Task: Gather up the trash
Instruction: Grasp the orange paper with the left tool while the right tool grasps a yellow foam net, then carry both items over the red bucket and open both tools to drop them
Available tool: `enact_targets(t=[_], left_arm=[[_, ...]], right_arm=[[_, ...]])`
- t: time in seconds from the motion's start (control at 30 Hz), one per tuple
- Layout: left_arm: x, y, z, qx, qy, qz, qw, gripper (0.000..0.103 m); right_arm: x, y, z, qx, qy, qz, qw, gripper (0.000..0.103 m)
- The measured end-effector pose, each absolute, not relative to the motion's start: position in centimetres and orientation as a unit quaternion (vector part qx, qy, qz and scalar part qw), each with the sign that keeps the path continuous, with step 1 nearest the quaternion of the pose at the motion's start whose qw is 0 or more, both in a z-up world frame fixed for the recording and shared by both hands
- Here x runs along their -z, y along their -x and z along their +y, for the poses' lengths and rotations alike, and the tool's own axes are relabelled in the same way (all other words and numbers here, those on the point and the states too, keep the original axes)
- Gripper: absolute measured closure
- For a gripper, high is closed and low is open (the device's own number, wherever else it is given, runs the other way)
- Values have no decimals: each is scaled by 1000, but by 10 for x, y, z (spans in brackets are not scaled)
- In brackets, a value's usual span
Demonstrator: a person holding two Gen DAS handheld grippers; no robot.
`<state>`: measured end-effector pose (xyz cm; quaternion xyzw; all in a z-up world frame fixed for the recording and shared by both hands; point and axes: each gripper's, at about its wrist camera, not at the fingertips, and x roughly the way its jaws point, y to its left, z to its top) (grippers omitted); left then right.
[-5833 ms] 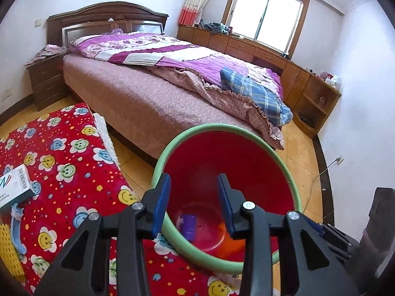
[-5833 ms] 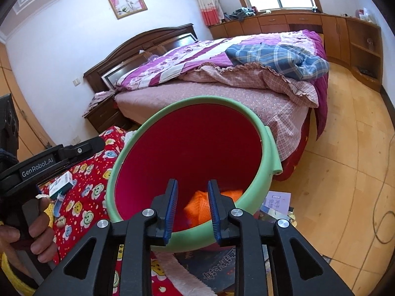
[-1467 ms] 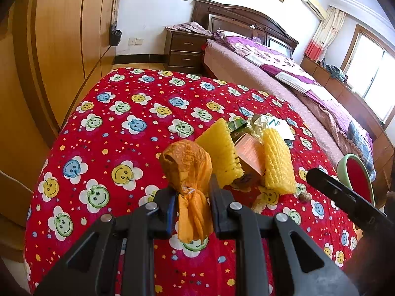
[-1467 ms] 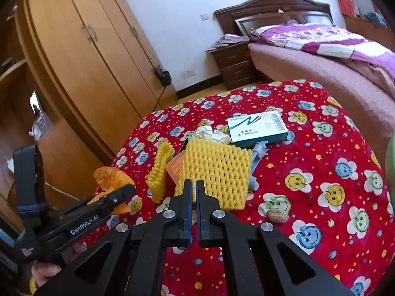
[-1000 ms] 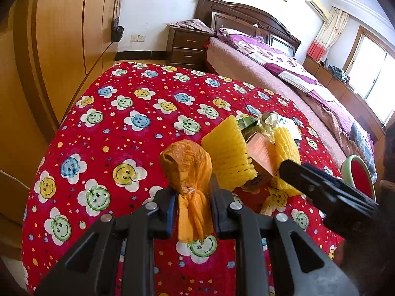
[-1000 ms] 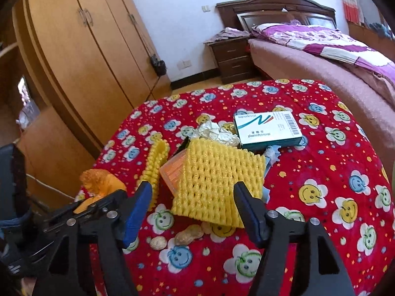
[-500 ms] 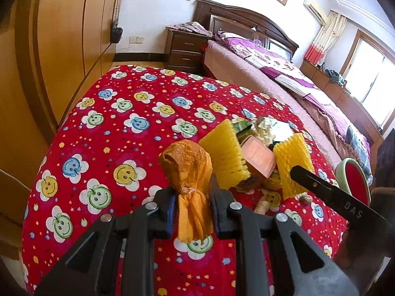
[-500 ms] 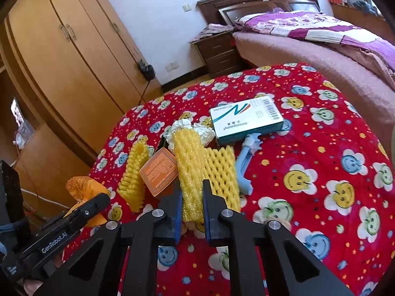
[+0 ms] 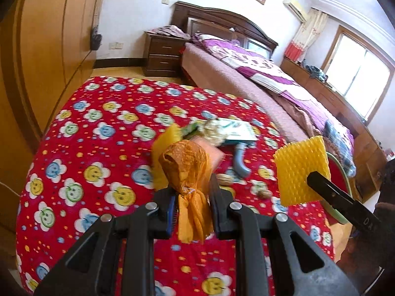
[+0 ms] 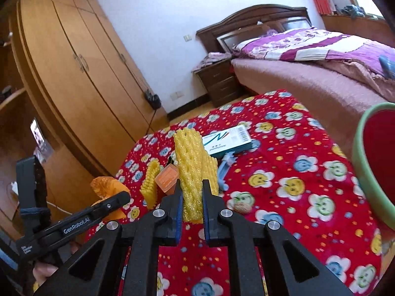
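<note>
My left gripper [image 9: 192, 192] is shut on a crumpled orange mesh bag [image 9: 187, 162], held above the red smiley-print cloth [image 9: 98, 133]. My right gripper [image 10: 192, 192] is shut on a yellow foam fruit net [image 10: 191, 170] and holds it lifted off the cloth; that net also shows in the left wrist view [image 9: 301, 170]. The red bin with a green rim [image 10: 370, 162] stands at the right edge of the cloth. More trash lies on the cloth: a second yellow foam net [image 10: 149, 185], an orange packet [image 10: 167, 178], a teal-and-white box [image 10: 227, 140], a blue plastic piece [image 10: 226, 165] and nutshells [image 10: 240, 207].
A crumpled foil wrapper [image 9: 214, 130] lies by the box. A bed [image 10: 321, 69] with purple bedding runs along the far side, a nightstand [image 10: 217, 83] next to it. A wooden wardrobe [image 10: 81, 74] stands on the left. Low cabinets [image 9: 345, 103] line the window wall.
My right gripper opened over the yellow foam net, shut on it, and has lifted it off the cloth toward the bin. My left gripper has kept the orange mesh bag.
</note>
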<state>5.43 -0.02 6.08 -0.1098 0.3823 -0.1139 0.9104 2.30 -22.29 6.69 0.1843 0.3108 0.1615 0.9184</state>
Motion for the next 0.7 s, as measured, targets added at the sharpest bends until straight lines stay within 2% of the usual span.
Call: enact_targets(t=[0.7], left_arm=[[-81,-50,-134,247,49,385,888,81]], right_arm=[[-84,46,-346,-51,-244,241,938,90]])
